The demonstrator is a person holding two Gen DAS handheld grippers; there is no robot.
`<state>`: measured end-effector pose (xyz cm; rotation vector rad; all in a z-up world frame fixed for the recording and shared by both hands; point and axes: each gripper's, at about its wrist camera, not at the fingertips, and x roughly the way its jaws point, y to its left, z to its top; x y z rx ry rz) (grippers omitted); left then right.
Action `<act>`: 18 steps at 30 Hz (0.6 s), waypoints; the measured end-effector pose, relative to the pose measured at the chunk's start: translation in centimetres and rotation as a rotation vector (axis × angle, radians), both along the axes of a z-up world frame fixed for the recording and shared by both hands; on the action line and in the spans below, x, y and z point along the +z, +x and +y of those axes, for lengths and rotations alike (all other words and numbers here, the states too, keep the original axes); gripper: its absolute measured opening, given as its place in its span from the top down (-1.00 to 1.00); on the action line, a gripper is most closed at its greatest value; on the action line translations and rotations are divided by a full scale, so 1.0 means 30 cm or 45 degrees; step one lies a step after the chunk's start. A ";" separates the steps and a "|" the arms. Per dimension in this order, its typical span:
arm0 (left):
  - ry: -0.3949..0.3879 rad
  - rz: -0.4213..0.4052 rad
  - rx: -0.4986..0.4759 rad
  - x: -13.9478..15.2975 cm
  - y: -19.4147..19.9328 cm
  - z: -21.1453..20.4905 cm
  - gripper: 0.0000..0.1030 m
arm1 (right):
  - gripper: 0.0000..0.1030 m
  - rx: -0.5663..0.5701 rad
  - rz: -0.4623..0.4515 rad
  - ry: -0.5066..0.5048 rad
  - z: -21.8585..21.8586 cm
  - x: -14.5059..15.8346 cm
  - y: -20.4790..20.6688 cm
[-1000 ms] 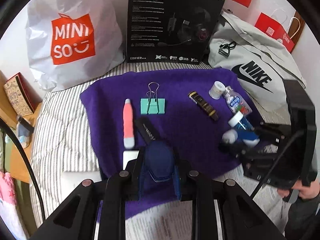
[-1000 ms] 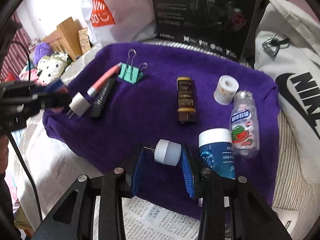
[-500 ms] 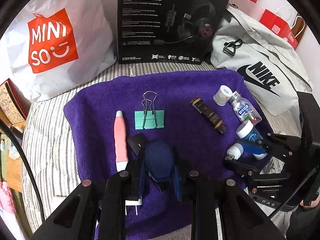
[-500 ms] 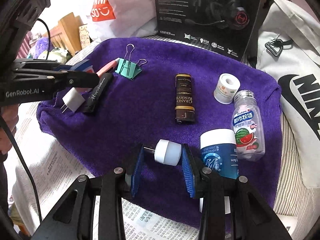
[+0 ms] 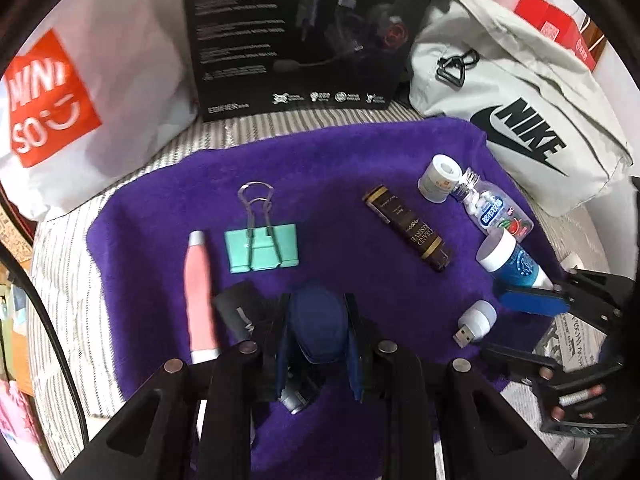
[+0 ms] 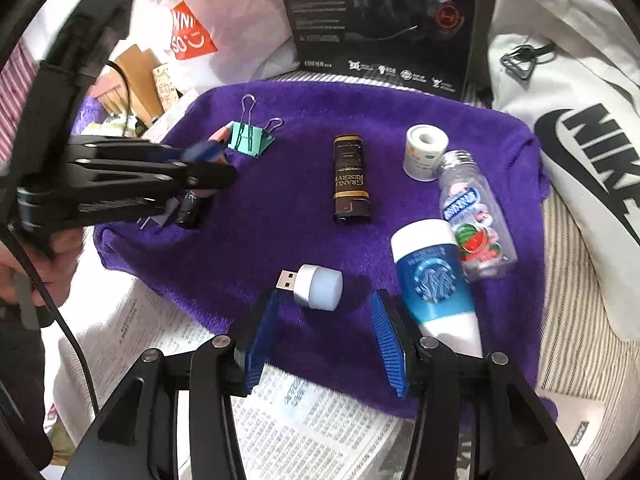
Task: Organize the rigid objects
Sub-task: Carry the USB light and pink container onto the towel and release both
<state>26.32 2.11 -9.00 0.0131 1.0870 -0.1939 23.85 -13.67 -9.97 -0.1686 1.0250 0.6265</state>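
Looking at a purple towel (image 5: 340, 184) on a striped bed. Reading NIKE on the grey bag (image 5: 520, 100) at the right, MINISO on the white bag (image 5: 100, 100) at the left, and EDIFIER on the black box (image 5: 300, 40) between them. Reading GRAND RESERVE on the brown lighter (image 6: 350, 178), lying with its long side toward the box. Squeezing a dark blue lump (image 5: 316, 332) tight in the left gripper (image 5: 316, 304), low over the towel's near edge. Gripping nothing in the right gripper (image 6: 326, 300), pads wide apart. Finding the USB light (image 6: 320, 287) flat on the towel between those pads, lying across the gap, plug pointing left near the left pad, white cap pointing right toward the blue tube (image 6: 434, 280).
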 end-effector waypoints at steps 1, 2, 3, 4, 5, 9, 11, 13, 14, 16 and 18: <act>0.000 0.002 -0.006 -0.005 0.006 -0.007 0.57 | 0.06 -0.009 -0.001 0.010 -0.008 0.005 -0.006; 0.002 0.006 -0.012 -0.012 0.012 -0.015 0.57 | 0.06 -0.018 -0.002 0.023 -0.016 0.010 -0.013; 0.008 0.011 -0.013 -0.017 0.016 -0.018 0.57 | 0.06 -0.029 -0.005 0.036 -0.026 0.016 -0.022; 0.019 0.018 -0.012 -0.023 0.022 -0.023 0.57 | 0.06 -0.040 -0.008 0.048 -0.034 0.020 -0.028; 0.027 0.022 -0.014 -0.029 0.027 -0.027 0.57 | 0.06 -0.050 -0.010 0.063 -0.045 0.025 -0.037; 0.042 0.021 -0.025 -0.040 0.038 -0.040 0.57 | 0.06 -0.075 -0.019 0.098 -0.081 0.044 -0.077; 0.043 0.018 -0.025 -0.042 0.042 -0.040 0.57 | 0.06 -0.081 -0.027 0.120 -0.095 0.056 -0.099; 0.049 0.012 -0.021 -0.043 0.045 -0.041 0.57 | 0.06 -0.092 -0.035 0.143 -0.109 0.065 -0.124; 0.063 0.008 -0.025 -0.044 0.044 -0.045 0.57 | 0.06 -0.096 -0.034 0.146 -0.115 0.065 -0.133; 0.086 0.001 -0.032 -0.047 0.047 -0.054 0.57 | 0.06 -0.104 -0.029 0.151 -0.124 0.061 -0.147; 0.108 -0.007 -0.042 -0.049 0.044 -0.062 0.57 | 0.06 -0.115 -0.020 0.159 -0.134 0.057 -0.160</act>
